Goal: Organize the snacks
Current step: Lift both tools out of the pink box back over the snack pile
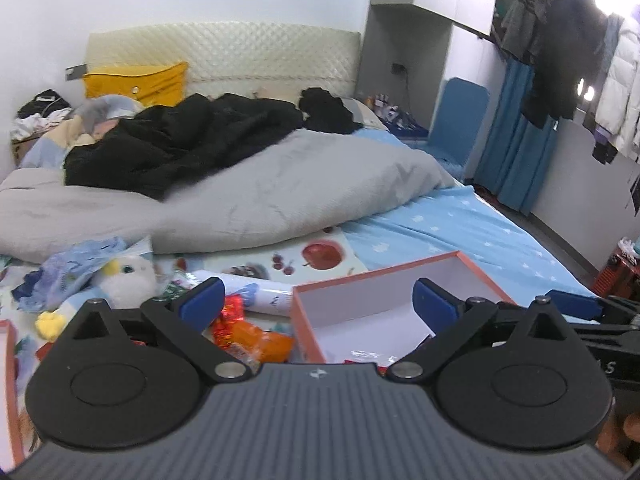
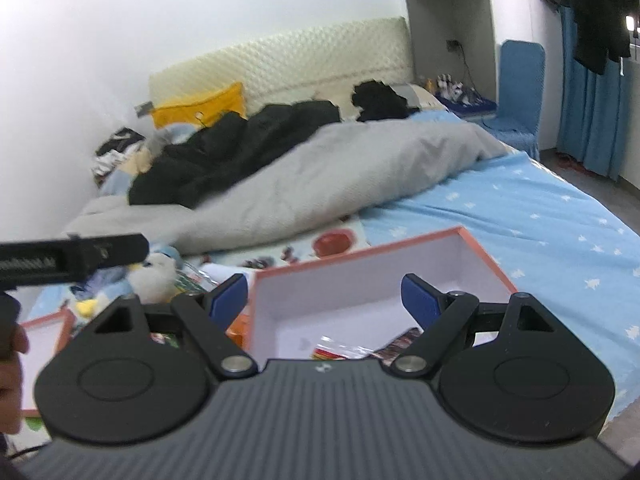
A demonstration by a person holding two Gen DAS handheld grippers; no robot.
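An orange-rimmed white box [image 1: 400,268] [image 2: 360,246] lies on the bed with a few snack packets [image 2: 336,350] in its near end. Red and orange snack packets [image 1: 252,336] lie on the mat left of the box. My left gripper [image 1: 320,300] is open and empty, hovering over the box's left wall and the loose packets. My right gripper [image 2: 324,294] is open and empty above the box. The right gripper's blue fingertips [image 1: 576,304] show at the right of the left wrist view. The left gripper's black body [image 2: 72,258] shows at the left of the right wrist view.
A box lid [image 2: 44,332] [image 1: 10,380] lies at the left. A white plush toy [image 1: 128,276], crumpled blue wrapping [image 1: 72,264] and a white roll [image 1: 260,296] lie on the fruit-print mat [image 1: 320,256]. A grey duvet [image 1: 260,192] and black clothes [image 1: 180,140] fill the bed beyond.
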